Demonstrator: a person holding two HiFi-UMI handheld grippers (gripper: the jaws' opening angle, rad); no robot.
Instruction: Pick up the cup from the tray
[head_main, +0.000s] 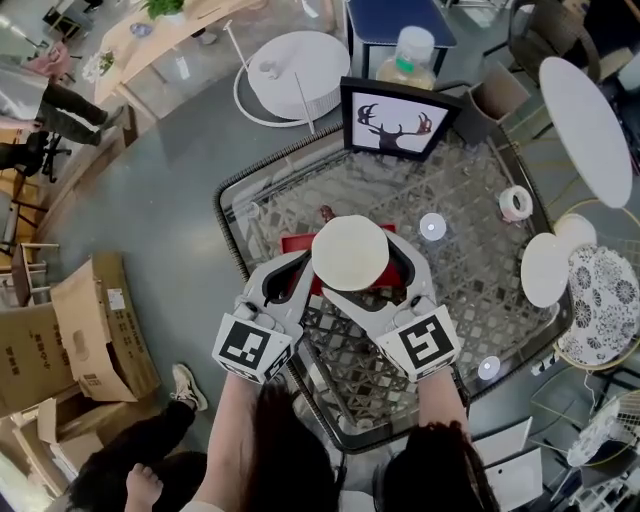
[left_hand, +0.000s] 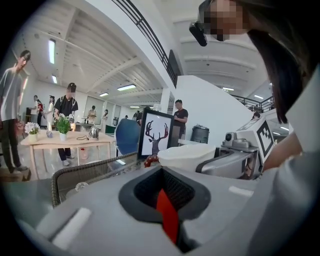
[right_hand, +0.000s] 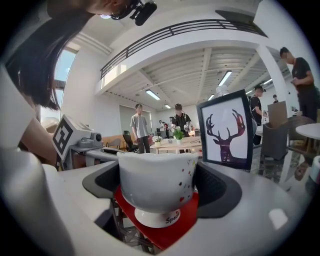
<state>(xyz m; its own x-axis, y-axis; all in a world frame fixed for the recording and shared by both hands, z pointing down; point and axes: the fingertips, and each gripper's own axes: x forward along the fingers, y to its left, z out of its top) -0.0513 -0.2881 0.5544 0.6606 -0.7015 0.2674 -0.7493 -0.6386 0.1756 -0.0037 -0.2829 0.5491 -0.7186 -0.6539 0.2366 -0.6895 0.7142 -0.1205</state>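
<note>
A white footed cup (right_hand: 156, 172) with small coloured specks sits between the dark pads of my right gripper (right_hand: 158, 192), which is shut on it. Under its foot lies the red tray (right_hand: 167, 235); I cannot tell whether they touch. From the head view the cup (head_main: 350, 252) is a pale disc between both grippers, covering most of the tray (head_main: 296, 243). My left gripper (head_main: 298, 276) is to the cup's left. Its jaws (left_hand: 165, 192) are shut on the thin red tray edge (left_hand: 168, 216). The cup (left_hand: 187, 156) and right gripper (left_hand: 235, 159) also show in the left gripper view.
A glass-topped wicker table (head_main: 470, 185) carries a framed deer picture (head_main: 398, 118), a tape roll (head_main: 515, 203) and a small round light (head_main: 432, 226). White plates (head_main: 548, 268) sit at its right edge. Cardboard boxes (head_main: 90, 320) stand on the floor to the left. People stand around the room.
</note>
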